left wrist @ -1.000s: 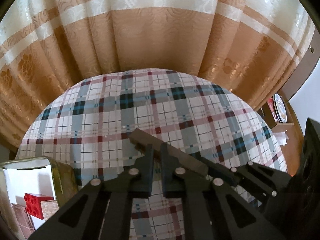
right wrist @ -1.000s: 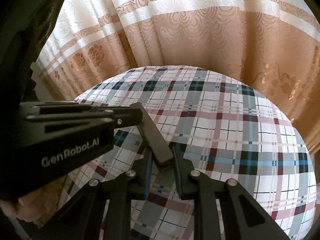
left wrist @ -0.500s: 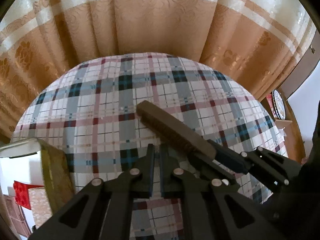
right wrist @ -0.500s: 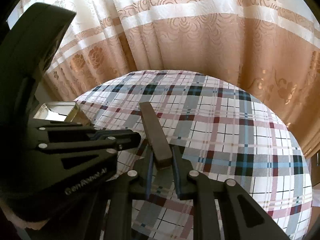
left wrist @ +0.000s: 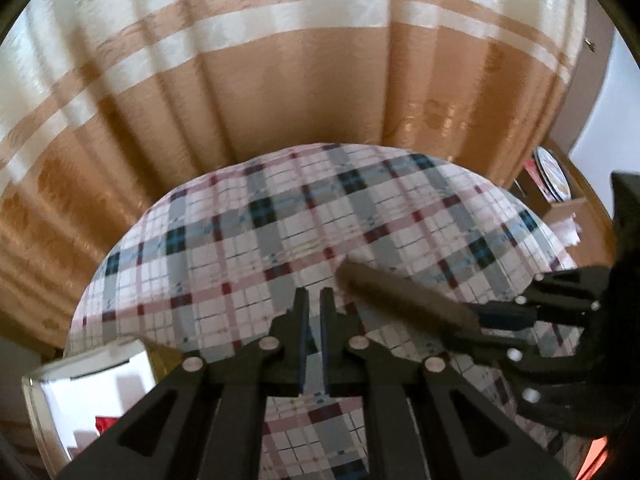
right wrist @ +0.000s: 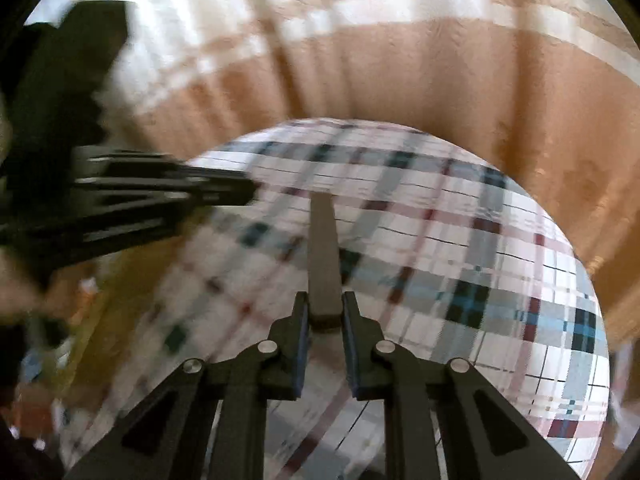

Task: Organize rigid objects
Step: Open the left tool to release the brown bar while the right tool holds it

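Overhead, the right gripper [right wrist: 325,322] clamps one end of a long brown block [right wrist: 324,252] above the plaid tablecloth [right wrist: 460,248]. Empty, the left gripper [left wrist: 314,312] hangs nearly closed by a tin [left wrist: 100,376] at the cloth's left edge.

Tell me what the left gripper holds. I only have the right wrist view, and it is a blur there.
Observer: Nothing. In its own camera the left gripper has its jaws nearly shut, and only tablecloth shows through the narrow gap.
Operator: Find me the container.
Observer: An open box sits at the lower left of the left wrist view, beside the left gripper.
Operator: Report its contents.
Observer: Something red lies inside; the rest is too blurred to name.
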Tool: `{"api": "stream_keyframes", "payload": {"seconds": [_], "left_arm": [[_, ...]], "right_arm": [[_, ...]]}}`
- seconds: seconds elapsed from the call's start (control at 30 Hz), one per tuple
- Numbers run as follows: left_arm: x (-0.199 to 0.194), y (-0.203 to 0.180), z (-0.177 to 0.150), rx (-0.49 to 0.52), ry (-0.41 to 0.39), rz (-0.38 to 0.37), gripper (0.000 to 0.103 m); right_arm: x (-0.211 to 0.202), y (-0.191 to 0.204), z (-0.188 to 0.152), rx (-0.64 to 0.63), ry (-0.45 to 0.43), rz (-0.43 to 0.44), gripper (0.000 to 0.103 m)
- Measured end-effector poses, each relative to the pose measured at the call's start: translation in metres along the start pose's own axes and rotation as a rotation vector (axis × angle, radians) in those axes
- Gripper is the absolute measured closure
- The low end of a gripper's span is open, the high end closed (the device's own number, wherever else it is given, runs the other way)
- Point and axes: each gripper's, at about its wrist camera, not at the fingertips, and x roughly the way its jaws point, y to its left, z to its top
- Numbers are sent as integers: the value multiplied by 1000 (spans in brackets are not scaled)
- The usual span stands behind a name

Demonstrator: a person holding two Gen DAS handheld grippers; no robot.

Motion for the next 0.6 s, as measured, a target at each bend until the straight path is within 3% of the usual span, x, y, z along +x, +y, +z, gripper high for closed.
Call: {"api": "stream_keyframes", "payload": {"seconds": [0.13,0.23,0.3,0.37,0.43,0.53,0.6], "left_arm": [[2,-13,-1,70,5,-9,99],[5,-17,-4,92,20,-9,99],[3,-23,-3,165,1,-3,99],[-1,-30,-2,253,-19,-3,92],[-2,-38,2,342,-29,-14,71],[1,-44,7,410,-25,-58,68],[9,-45,8,441,-4,-47,68]], "right_arm": [[-3,15,-7,-138,74,-60,86],[2,11,-13,-157,114,-93,86],[0,6,-14,-142,110,-76,86],[-1,1,-15,-139,117,-63,86],[-1,-2,-14,-139,125,-51,86],[0,-9,-10,-135,140,-20,86],[0,-13,-8,-127,146,1,86]]}}
